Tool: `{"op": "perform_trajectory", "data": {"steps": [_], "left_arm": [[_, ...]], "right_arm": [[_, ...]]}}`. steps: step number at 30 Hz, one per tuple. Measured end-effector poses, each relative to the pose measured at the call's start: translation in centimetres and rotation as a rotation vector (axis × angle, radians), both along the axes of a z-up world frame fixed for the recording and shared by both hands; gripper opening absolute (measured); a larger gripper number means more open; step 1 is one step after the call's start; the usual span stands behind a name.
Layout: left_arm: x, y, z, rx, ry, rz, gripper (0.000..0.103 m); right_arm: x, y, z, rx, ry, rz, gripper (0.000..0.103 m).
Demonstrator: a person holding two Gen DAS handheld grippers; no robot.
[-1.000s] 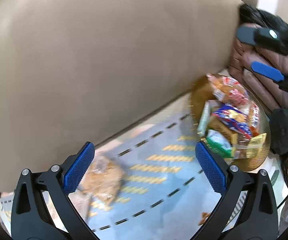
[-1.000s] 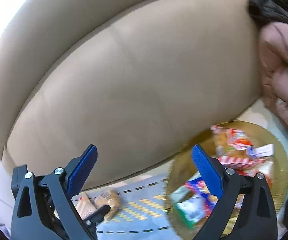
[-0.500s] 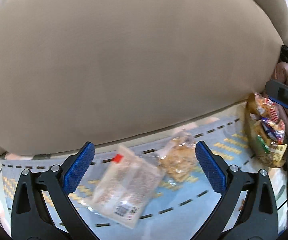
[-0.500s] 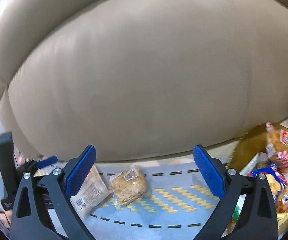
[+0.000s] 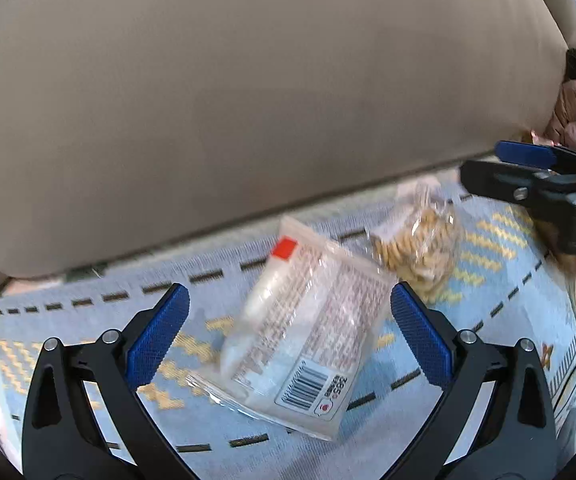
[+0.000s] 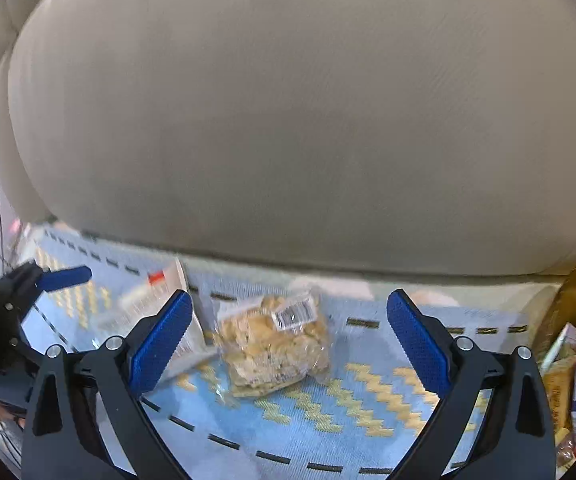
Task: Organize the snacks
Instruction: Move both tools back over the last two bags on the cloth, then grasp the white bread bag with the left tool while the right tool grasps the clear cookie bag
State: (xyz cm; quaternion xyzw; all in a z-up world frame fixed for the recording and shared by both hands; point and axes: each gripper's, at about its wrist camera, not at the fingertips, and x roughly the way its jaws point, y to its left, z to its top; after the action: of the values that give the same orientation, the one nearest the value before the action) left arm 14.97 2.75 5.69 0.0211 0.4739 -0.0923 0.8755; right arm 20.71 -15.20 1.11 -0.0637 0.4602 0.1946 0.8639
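Both cameras have swung leftward since the earlier frames, so the two loose packets now sit centred instead of the gold bowl (image 6: pixel 568 312). Left tongs (image 5: pixel 288 336) stand wide open, empty, with the flat white packet (image 5: pixel 304 332) between the blue pads. Right tongs (image 6: pixel 288 340) are likewise spread wide, holding nothing, framing the clear cracker bag (image 6: pixel 271 344). Packet and bag lie side by side, touching, on the blue patterned cloth (image 6: pixel 348 420) covering the surface, before a beige cushion (image 6: pixel 288 120). Bowl of snacks sits at the far right.
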Motion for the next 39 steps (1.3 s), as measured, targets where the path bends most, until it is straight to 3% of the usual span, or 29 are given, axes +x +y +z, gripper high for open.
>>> {"op": "perform_trajectory", "data": {"steps": [11,14,15,17,18,20,25,28,32,35,36,37,39], "left_arm": [[0.3,-1.0,-5.5,0.021,0.082,-0.162,0.100],[0.3,-1.6,-5.8,0.064,0.046,-0.185,0.100],[0.3,-1.8,-5.9,0.076,0.042,-0.182,0.100],[0.3,-2.2,-6.0,0.083,0.029,-0.156,0.100],[0.2,-2.2,-5.9,0.074,0.019,-0.131,0.089],[-0.3,-2.2,-5.6,0.066,-0.013,-0.073,0.082],[-2.3,-2.6,-5.0,0.049,-0.026,0.039,0.076],[-3.4,-2.0,-4.7,-0.003,-0.014,0.106,0.076],[-4.3,-2.1,-4.9,-0.022,0.010,0.142,0.076],[-3.8,-2.0,-5.1,0.006,0.006,0.168,0.077],[-3.8,-2.3,-5.2,0.015,0.005,0.172,0.078],[-4.1,-2.4,-5.4,0.020,0.005,0.170,0.080],[-4.7,-3.6,-5.8,0.045,-0.001,0.166,0.100]], "right_arm": [[0.5,1.1,-4.9,-0.060,0.109,0.032,0.097],[0.4,1.3,-5.9,-0.081,0.127,0.049,0.096],[0.3,1.1,-6.0,-0.072,0.124,0.047,0.094],[0.1,0.8,-6.0,-0.028,0.128,0.052,0.078],[-0.1,0.7,-6.0,-0.015,0.128,0.055,0.072],[-0.7,-0.3,-5.5,-0.011,0.121,0.051,0.063],[-2.9,-2.6,-4.4,0.057,0.130,0.030,0.059],[-5.5,-4.5,-3.7,0.105,0.142,0.031,0.059],[-8.7,-7.2,-3.4,0.065,0.106,-0.005,0.061],[-9.0,-8.6,-3.9,0.055,0.092,-0.025,0.075],[-8.8,-9.2,-4.0,0.075,0.104,-0.032,0.087],[-8.9,-9.2,-4.1,0.087,0.106,-0.042,0.091],[-9.0,-9.5,-4.5,0.109,0.081,-0.066,0.092]]}}
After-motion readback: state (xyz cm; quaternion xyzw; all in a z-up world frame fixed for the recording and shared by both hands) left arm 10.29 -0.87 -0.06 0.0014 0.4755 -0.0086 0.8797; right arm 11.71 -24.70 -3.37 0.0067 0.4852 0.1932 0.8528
